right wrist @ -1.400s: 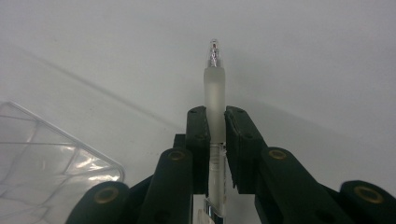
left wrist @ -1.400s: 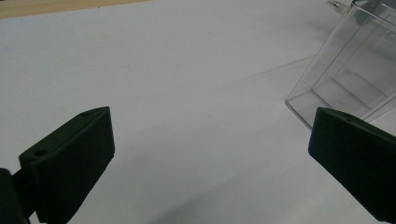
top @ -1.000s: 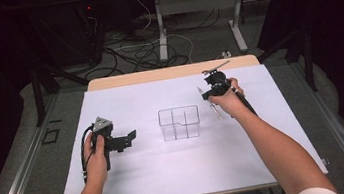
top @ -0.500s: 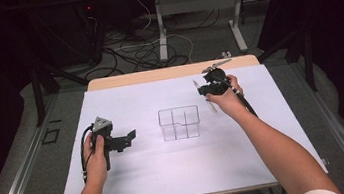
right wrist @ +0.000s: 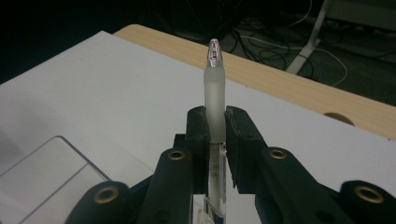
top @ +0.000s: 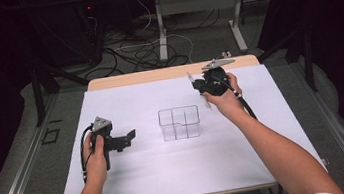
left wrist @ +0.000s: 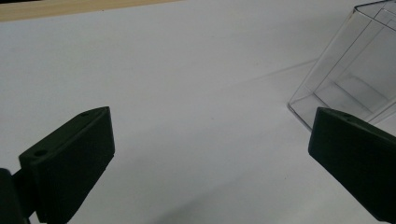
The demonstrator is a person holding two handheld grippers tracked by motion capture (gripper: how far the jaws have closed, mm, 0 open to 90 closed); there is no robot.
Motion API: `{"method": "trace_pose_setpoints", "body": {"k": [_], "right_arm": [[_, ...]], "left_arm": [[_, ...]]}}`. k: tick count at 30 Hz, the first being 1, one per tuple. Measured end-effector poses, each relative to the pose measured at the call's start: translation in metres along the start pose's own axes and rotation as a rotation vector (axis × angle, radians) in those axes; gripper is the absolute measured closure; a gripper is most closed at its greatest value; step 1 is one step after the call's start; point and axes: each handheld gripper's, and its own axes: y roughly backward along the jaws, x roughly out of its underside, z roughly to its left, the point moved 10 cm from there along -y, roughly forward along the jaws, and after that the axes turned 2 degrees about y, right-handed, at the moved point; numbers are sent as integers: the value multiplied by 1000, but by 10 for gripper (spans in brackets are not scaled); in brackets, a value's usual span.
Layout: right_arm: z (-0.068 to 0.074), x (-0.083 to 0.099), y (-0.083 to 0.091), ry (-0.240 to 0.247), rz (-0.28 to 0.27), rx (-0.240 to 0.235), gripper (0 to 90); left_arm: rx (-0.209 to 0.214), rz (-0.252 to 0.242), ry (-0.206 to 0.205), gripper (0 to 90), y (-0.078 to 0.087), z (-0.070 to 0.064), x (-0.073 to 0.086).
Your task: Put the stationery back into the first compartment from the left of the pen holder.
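Observation:
A clear plastic box with compartments (top: pixel 179 122) stands in the middle of the white table sheet (top: pixel 170 173). My right gripper (top: pixel 201 87) is lifted over the far right of the sheet, right of and beyond the box, and is shut on a translucent pen (top: pixel 198 91). In the right gripper view the pen (right wrist: pixel 214 93) stands pinched between the jaws of that gripper (right wrist: pixel 215 122), its frosted cap pointing away. My left gripper (top: pixel 129 135) is held at the left of the box, open and empty; in its own view the gripper (left wrist: pixel 210 158) has the box's corner (left wrist: pixel 345 74) at upper right.
The table's bare wooden far edge (top: pixel 157 74) runs beyond the sheet. Behind it lie floor cables (top: pixel 138 51) and a desk frame (top: pixel 199 12). The person's forearms (top: pixel 278 153) reach in from the near edge.
My right gripper with the pen has risen and drifted slightly toward the far edge. The left gripper has not moved.

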Motion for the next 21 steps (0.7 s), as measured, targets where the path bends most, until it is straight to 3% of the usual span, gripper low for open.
{"method": "trace_pose_setpoints", "body": {"k": [6, 16, 21], "right_arm": [[9, -13, 8, 9, -76, -11, 801], [22, -24, 17, 31, -151, -33, 801], [35, -31, 24, 34, -197, -59, 802]], "left_arm": [[-4, 1, -8, 5, 0, 1, 0], [-4, -4, -2, 4, 1, 1, -1], [-6, -1, -10, 4, 0, 1, 0]]}}
